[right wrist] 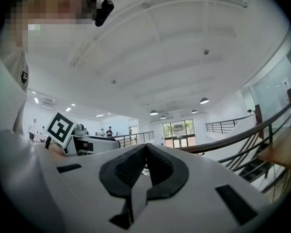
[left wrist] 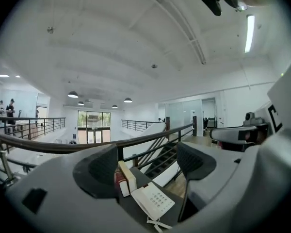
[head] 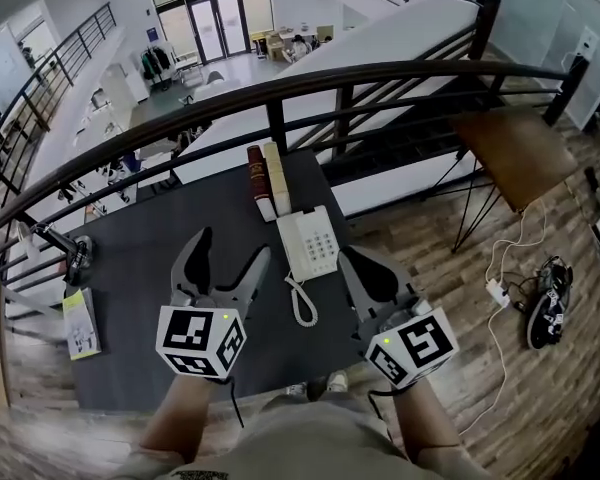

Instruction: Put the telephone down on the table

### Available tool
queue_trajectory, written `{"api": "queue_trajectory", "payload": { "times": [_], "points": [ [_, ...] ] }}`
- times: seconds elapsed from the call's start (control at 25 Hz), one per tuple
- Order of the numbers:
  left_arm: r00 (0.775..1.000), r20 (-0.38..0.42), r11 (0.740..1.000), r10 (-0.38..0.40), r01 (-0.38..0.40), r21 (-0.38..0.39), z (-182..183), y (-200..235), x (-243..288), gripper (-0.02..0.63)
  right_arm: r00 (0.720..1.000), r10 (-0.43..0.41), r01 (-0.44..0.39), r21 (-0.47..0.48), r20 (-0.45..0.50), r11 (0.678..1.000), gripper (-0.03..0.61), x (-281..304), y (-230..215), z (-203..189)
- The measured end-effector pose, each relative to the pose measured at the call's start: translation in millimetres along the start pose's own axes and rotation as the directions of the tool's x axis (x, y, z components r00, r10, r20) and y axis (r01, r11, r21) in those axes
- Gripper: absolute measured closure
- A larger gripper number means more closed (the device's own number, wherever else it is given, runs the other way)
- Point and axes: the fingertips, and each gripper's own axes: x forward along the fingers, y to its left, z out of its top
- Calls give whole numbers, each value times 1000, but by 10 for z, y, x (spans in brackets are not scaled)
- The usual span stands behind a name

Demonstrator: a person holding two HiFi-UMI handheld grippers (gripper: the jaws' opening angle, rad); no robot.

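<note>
Head view. Shows both forearms coming up from the bottom edge, each with a gripper held out over the near part of the black table (head: 130,258), marker cubes turned toward the camera. Has the left gripper (head: 232,248) spread wide, only bare tabletop showing between its jaws. Has the right gripper (head: 350,260) drawn in to a narrow wedge, with nothing in it. Places the white telephone (head: 310,243) flat on the table between the two grippers, held by neither, its coiled cord (head: 302,303) trailing toward the person and two upright books (head: 267,180) just beyond it by the railing (head: 280,78). Hides the table's near edge behind cubes and forearms.

Left gripper view. Looks out almost level, past jaws standing well apart with no object between the pads. Frames the telephone (left wrist: 153,201) and the books (left wrist: 125,177) low down in the gap, lying on the table below the jaws rather than inside them. Cuts the cord off at the bottom edge. Catches the right gripper only side-on and in part at the right.

Right gripper view. Looks level into the hall. Brings the jaws together at the tips, pads meeting, clamped on nothing. Blocks table and telephone behind the gripper's own body (a pale scrap shows under the pads, too small to name). Catches the left gripper's marker cube (right wrist: 61,127) at the left.
</note>
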Motion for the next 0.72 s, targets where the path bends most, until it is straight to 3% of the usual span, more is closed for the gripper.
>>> {"api": "queue_trajectory", "payload": {
  "times": [0.2,0.4,0.56,0.72],
  "points": [
    [1000,18,1000,-15,15,0,-17,-123,-204,221,1000,8,-9,-25,-14,1000,577,-124,67,29],
    [997,13,995,-78,79,-54,-129,-365,-405,238,998,43,-44,-29,-36,999,577,-252,235,-8],
    [997,7,994,-79,79,-76,-308,-476,-496,329,995,67,-70,-37,-74,997,577,-324,361,-140],
    [996,-2,993,-89,88,-83,-456,-568,-507,366,989,95,-98,-22,-117,995,577,-370,491,-290]
  ]
}}
